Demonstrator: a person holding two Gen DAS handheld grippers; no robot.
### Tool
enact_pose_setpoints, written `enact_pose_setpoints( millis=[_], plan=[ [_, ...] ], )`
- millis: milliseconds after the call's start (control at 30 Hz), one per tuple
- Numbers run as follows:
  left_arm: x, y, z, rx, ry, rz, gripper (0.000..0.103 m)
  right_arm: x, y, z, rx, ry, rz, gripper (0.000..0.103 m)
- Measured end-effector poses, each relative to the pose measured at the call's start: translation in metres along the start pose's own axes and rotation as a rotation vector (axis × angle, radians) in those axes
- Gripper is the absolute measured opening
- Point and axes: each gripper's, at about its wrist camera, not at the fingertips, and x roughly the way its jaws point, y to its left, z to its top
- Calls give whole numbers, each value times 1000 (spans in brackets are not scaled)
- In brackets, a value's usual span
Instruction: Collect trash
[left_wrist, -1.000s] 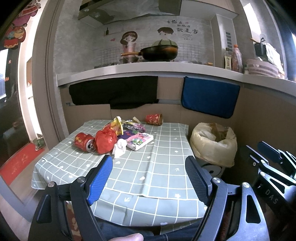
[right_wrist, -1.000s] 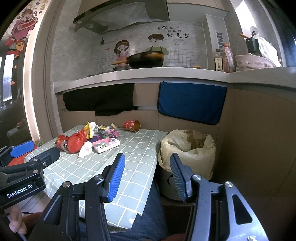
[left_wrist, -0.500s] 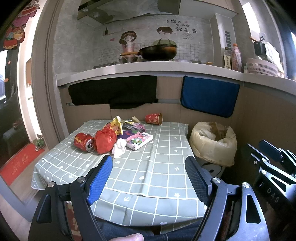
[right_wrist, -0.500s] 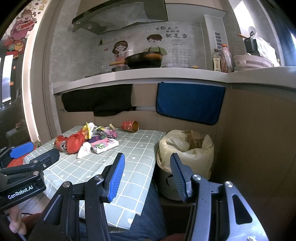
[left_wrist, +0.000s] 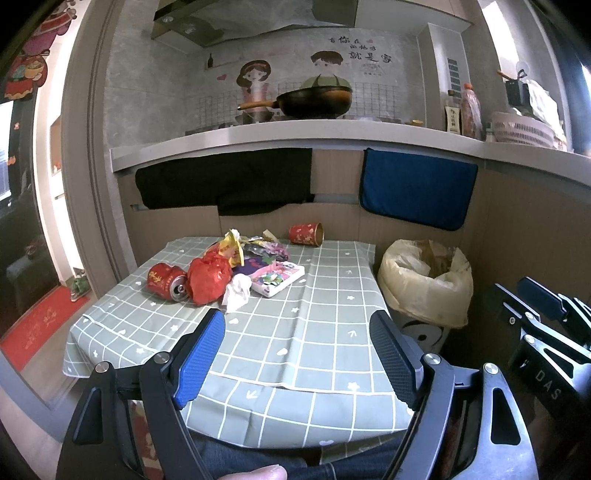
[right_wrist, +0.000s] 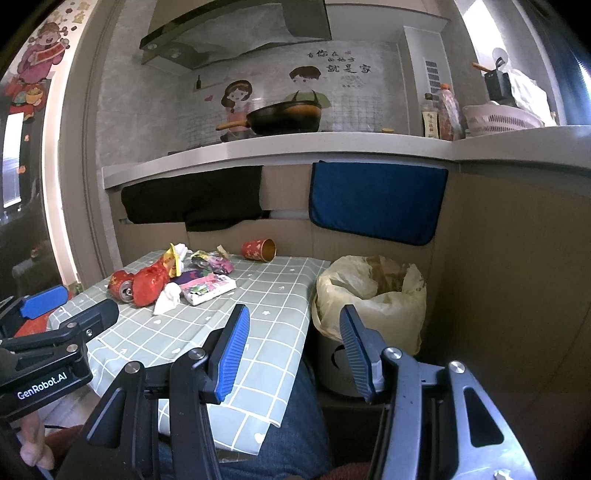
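Trash sits in a heap on the far left part of the desk (left_wrist: 295, 332): a red can (left_wrist: 164, 282) on its side, long axis running left to right with its opened mouth toward the right and near side, touching a crumpled red bag (left_wrist: 208, 279); then a white tissue (left_wrist: 236, 291), a flat packet (left_wrist: 277, 277), and further back a red cup (left_wrist: 306, 234) lying with its mouth to the right. Right of the desk stands a lined bin (left_wrist: 424, 284). Left tongs (left_wrist: 295, 350) and right tongs (right_wrist: 291, 350) are both spread, holding nothing.
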Motion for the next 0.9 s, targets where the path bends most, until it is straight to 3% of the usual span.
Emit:
enact_pose_setpoints(
  millis=[900],
  plan=[
    [1, 0, -5, -18, 17, -1, 80, 4, -3, -1, 14, 16, 3, 49]
  ],
)
